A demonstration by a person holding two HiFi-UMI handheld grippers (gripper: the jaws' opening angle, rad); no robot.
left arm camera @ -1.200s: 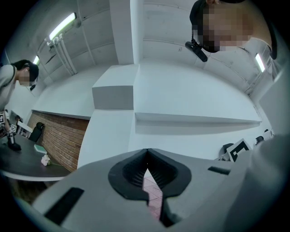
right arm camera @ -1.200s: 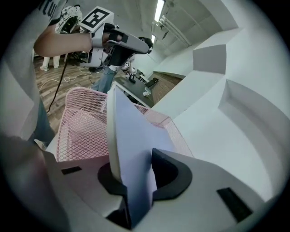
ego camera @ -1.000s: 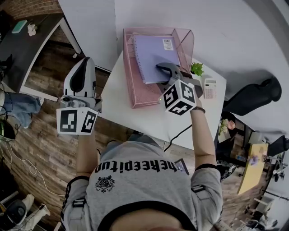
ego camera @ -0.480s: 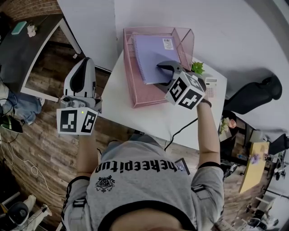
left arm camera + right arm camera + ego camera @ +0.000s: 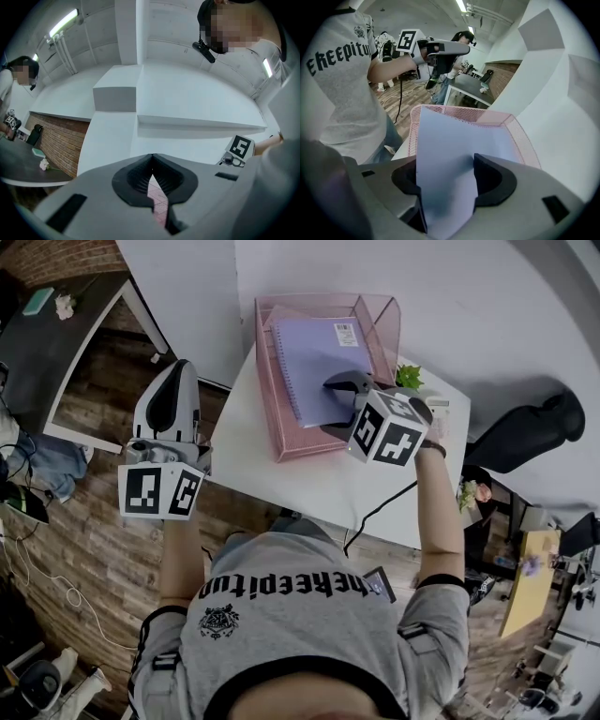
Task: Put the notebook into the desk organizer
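Observation:
The lilac spiral notebook [image 5: 314,357] lies flat inside the pink mesh desk organizer [image 5: 266,390] on the white table [image 5: 309,486]. My right gripper [image 5: 343,386] reaches over the notebook's near right corner. Its jaws are opening, and in the right gripper view the notebook [image 5: 450,140] runs loose between them, with the organizer's mesh wall [image 5: 520,136] beyond. The right gripper [image 5: 446,176] stands wide. My left gripper [image 5: 180,371] hangs off the table's left side above the wooden floor, shut and empty [image 5: 151,161].
A small green plant [image 5: 408,380] and a calculator [image 5: 437,411] stand right of the organizer, close to my right hand. A dark desk [image 5: 56,343] is at the far left, a black chair [image 5: 525,437] at the right.
My right gripper's jaws have spread apart from the notebook and its marker cube has shifted right. The notebook has settled in the organizer. The left gripper has not moved.

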